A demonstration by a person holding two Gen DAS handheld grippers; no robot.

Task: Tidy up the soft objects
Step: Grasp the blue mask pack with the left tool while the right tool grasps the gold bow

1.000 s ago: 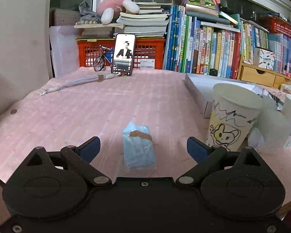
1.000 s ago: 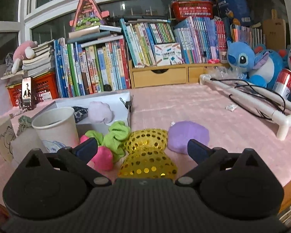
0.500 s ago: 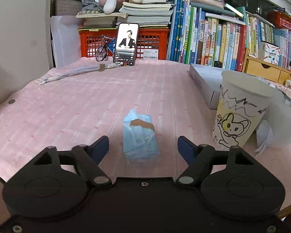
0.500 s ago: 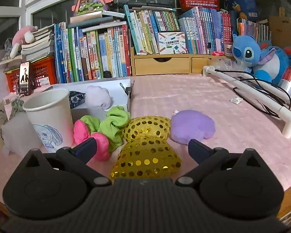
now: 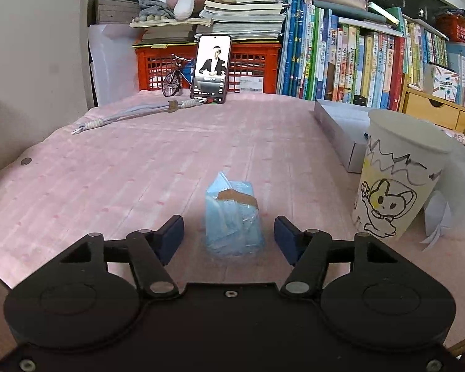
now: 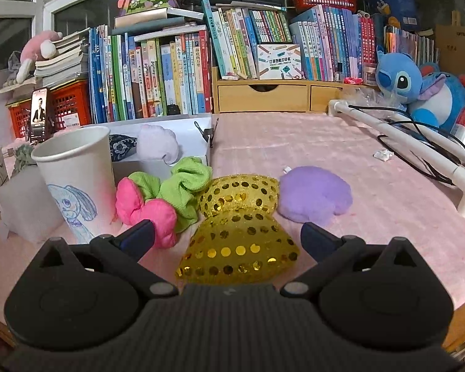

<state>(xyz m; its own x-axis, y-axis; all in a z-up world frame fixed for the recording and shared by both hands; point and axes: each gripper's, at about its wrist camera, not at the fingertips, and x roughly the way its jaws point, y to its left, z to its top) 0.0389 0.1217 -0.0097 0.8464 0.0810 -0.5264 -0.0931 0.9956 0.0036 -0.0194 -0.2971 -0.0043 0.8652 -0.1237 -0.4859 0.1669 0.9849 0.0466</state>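
Observation:
A small blue packet of folded masks (image 5: pixel 232 217) lies on the pink tablecloth between the jaws of my left gripper (image 5: pixel 229 238). The jaws are closing, with a gap left on each side of the packet. In the right wrist view a gold sequin bow (image 6: pixel 238 226) lies between the wide-open jaws of my right gripper (image 6: pixel 228 237), untouched. Beside the bow lie a pink bow (image 6: pixel 145 210), a green scrunchie (image 6: pixel 183 186) and a purple plush pad (image 6: pixel 314 193). A white box (image 6: pixel 170 161) behind them holds a pale plush piece (image 6: pixel 156 145) and a dark patterned one (image 6: pixel 121 150).
A paper cup with a drawn cat (image 5: pixel 396 179) stands right of the mask packet, near the white box (image 5: pixel 341 130). Another drawn cup (image 6: pixel 77 179) stands left of the bows. A phone (image 5: pixel 210 68), toy bicycle, cord, books, a white pipe rack (image 6: pixel 418 152) and blue plush toys line the back.
My left gripper's jaws have narrowed around the mask packet. The right gripper has come slightly nearer to the gold bow, its jaws still wide.

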